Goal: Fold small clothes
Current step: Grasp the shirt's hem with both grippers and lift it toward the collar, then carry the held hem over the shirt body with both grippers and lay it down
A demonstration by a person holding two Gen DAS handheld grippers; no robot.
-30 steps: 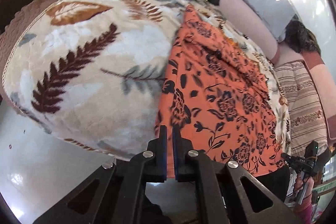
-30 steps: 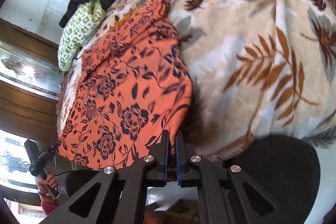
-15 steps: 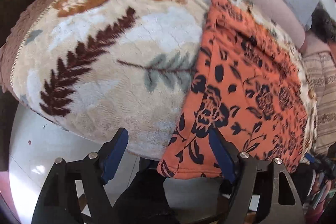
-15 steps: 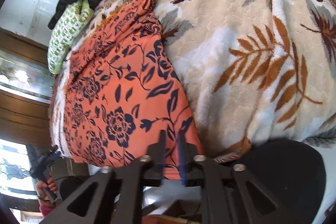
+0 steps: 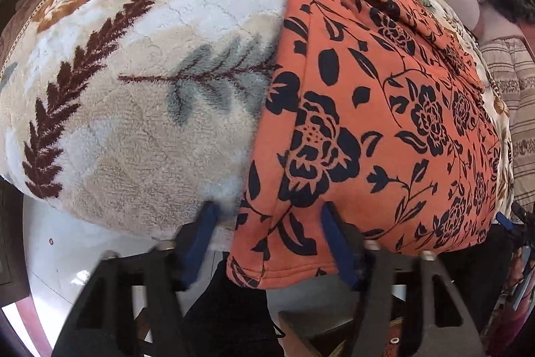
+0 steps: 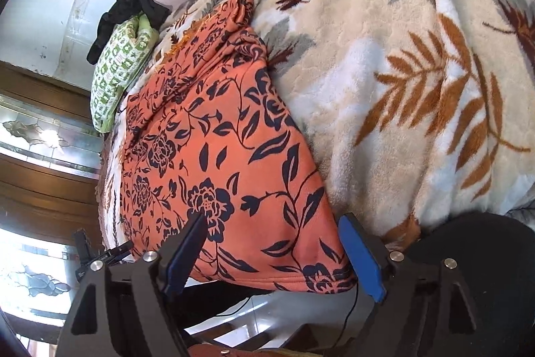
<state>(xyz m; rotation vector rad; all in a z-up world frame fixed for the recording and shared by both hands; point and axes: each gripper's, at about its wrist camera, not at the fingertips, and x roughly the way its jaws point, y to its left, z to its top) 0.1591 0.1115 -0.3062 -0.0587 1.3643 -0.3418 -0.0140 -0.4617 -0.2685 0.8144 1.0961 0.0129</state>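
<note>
An orange garment with a dark floral print (image 5: pixel 384 122) (image 6: pixel 227 156) lies spread on a leaf-patterned fleece blanket (image 5: pixel 150 89) (image 6: pixel 401 89), its hem hanging over the bed's near edge. My left gripper (image 5: pixel 267 233) straddles the hem's left corner. Its jaws are closing with the cloth between them, and the blue pads stand apart from the fabric. My right gripper (image 6: pixel 274 256) straddles the hem's right corner. Its jaws are opening wide with the cloth lying loose between them. Each gripper shows small at the edge of the other's view.
A green-and-white patterned pillow (image 6: pixel 117 79) and a black garment (image 6: pixel 130 12) lie at the far end of the bed. A striped fabric (image 5: pixel 511 109) hangs on the right side. Pale floor (image 5: pixel 67 256) shows below the bed's edge.
Both grippers were shut on the hem and have let it go. The left one came down closer to the bed edge, spread wide, then narrowed. The right one kept spreading.
</note>
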